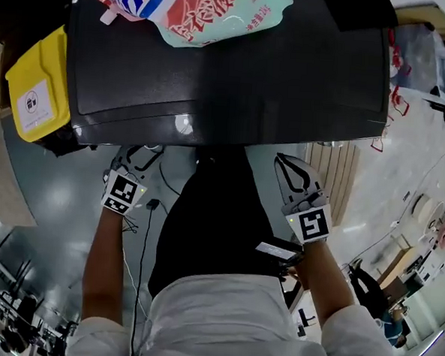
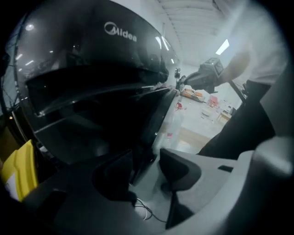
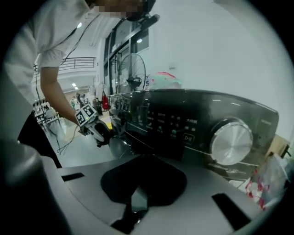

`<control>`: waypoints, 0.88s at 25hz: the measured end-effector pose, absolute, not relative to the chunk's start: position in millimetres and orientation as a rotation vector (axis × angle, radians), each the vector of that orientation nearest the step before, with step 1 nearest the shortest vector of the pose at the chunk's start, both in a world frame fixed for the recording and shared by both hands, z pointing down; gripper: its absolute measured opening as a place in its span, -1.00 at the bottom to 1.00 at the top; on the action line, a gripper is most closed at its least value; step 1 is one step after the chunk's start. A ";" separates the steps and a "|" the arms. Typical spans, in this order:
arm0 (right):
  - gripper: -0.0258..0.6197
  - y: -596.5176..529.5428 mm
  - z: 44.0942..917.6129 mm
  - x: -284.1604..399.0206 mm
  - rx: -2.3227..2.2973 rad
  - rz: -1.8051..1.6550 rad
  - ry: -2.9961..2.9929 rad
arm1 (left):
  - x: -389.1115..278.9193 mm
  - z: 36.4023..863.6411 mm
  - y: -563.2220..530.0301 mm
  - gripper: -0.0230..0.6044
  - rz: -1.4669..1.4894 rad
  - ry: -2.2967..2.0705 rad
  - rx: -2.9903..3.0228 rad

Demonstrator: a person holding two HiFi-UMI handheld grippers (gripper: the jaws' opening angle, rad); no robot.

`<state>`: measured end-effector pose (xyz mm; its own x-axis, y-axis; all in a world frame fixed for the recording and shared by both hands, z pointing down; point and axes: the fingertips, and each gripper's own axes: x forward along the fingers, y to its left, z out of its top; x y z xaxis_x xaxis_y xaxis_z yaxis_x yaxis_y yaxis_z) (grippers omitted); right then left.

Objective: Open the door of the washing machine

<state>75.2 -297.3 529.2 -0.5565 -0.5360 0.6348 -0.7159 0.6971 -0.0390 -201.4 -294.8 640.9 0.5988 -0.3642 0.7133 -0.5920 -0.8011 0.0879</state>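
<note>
Beyond the left gripper (image 2: 146,161), jaws parted, stands the washing machine (image 2: 92,69).

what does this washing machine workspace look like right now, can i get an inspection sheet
surface: washing machine top, dark and glossy, a printed plastic bag lying on it
job's things: Midea washing machine; door not made out in the dark front; silver dial on the panel
clutter: yellow bag beside the machine
grippers: left gripper jaws apart, nothing between; right gripper jaws together, empty; both by the machine's front
cables: thin black cable on the floor
surroundings: standing fan
</note>
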 end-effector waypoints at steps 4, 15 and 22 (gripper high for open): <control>-0.81 -289.8 559.6 65.2 0.872 0.433 -2.319 | -199.8 676.2 -297.4 -0.32 1.144 -0.655 2.559; -0.81 -268.4 586.0 71.1 0.843 0.487 -2.280 | -191.1 712.8 -293.2 -0.60 1.290 -0.458 2.673; -0.81 -269.4 583.3 83.8 1.008 0.585 -2.340 | -193.5 714.0 -292.5 -0.63 1.305 -0.456 2.653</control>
<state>83.8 -269.4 583.3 -0.5870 -0.5310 0.6111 -0.7562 0.6293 -0.1796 -193.5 -292.5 714.0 0.5752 -0.2037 0.7923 -0.3339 -0.9426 0.0001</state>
